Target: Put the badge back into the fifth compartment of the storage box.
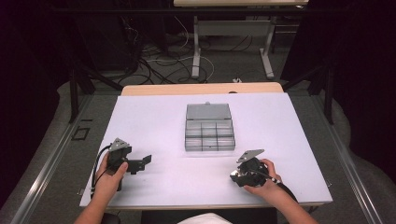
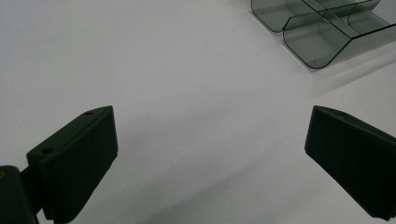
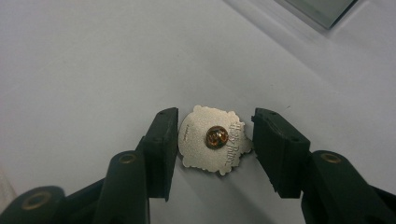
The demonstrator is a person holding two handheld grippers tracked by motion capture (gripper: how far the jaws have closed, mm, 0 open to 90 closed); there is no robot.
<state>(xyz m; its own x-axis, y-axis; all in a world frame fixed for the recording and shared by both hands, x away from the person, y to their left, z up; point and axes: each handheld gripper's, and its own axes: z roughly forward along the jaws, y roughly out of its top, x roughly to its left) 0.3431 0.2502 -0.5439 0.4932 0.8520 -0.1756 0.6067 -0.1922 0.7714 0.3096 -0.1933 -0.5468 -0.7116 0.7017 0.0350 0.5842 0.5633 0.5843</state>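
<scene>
Right claw (image 3: 215, 140): jaws slightly apart, flanking the pin badge (image 3: 215, 140), touching its edges or nearly.
Pin badge: back-up on counter (image 1: 154, 121), between the jaws.
Left claw (image 2: 210, 158): wide apart, empty; organizer box (image 1: 208, 127) ahead.

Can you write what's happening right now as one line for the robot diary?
left gripper: open, empty, over table | right gripper: jaws around metal pin badge, back side up | clear organizer box: lid open
</scene>
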